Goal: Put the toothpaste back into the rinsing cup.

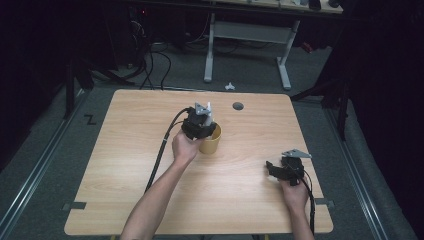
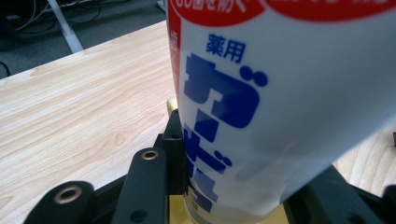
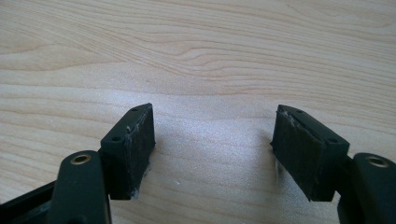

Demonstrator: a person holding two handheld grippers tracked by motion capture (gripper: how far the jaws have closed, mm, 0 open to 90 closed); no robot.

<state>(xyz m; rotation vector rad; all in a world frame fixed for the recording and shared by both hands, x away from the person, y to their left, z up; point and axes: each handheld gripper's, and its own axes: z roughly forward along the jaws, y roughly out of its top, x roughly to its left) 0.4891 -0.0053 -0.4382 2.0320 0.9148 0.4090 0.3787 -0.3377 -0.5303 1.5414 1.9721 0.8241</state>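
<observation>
We note a white tube [image 2: 280, 107] with blue Japanese lettering and a red band at its top, standing nearly upright, leaning a little, with its lower end down inside a yellow cup [image 1: 212, 140]. In the left gripper view the cup's yellow rim shows just beneath the tube. The cup sits on the table [image 1: 125, 165], a little beyond its middle and toward the left hand's side.

The left gripper [image 1: 200, 122] hangs over the cup with the person's left hand [image 1: 184, 147] behind it. Its fingers [image 2: 175, 154] sit against the tube on either side, narrowly set and closed on it; we see the left-hand one touching the tube's wall, the other half hidden behind the tube.

The right gripper [image 1: 272, 170] rests low over the table near the right front corner, well apart from the cup. Its fingers [image 3: 135, 144] stand wide open with bare wood between them, holding nothing.

Around: a small dark round hole [image 1: 238, 106] in the table beyond the cup, near the far edge. A black cable [image 1: 160, 150] trails from the left gripper toward the near edge. On the floor beyond the table, a small white object [image 1: 229, 86] and the white legs of another desk [image 1: 247, 32]. Nothing lies between the two grippers.
</observation>
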